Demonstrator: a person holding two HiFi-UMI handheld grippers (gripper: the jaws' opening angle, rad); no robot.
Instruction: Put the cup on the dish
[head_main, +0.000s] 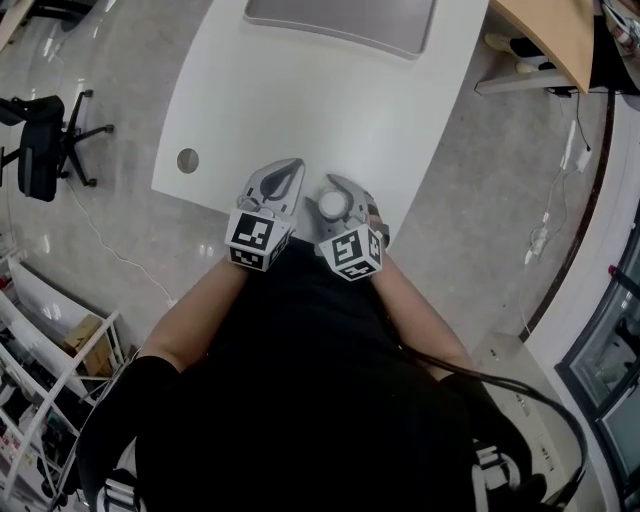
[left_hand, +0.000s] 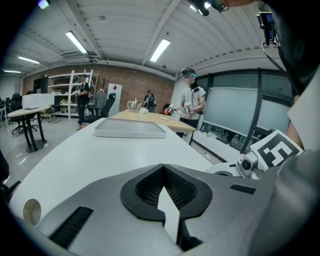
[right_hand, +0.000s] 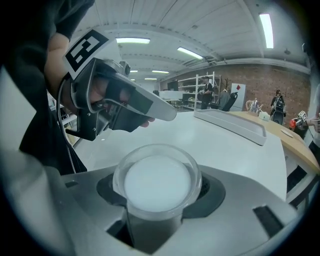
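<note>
Clear round plastic cup (right_hand: 157, 182): clamped mouth-up in the jaws of the right gripper (head_main: 338, 198), over the white table's (head_main: 300, 90) near edge. Grey rectangular tray (head_main: 340, 22), presumably the dish: straight ahead at the far end, well apart. Left gripper (head_main: 283, 182): jaws together, empty.

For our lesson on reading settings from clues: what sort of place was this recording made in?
Probably an open-plan office or lab workshop: a white table, a black swivel chair on the polished floor, and white shelving against a brick wall.
</note>
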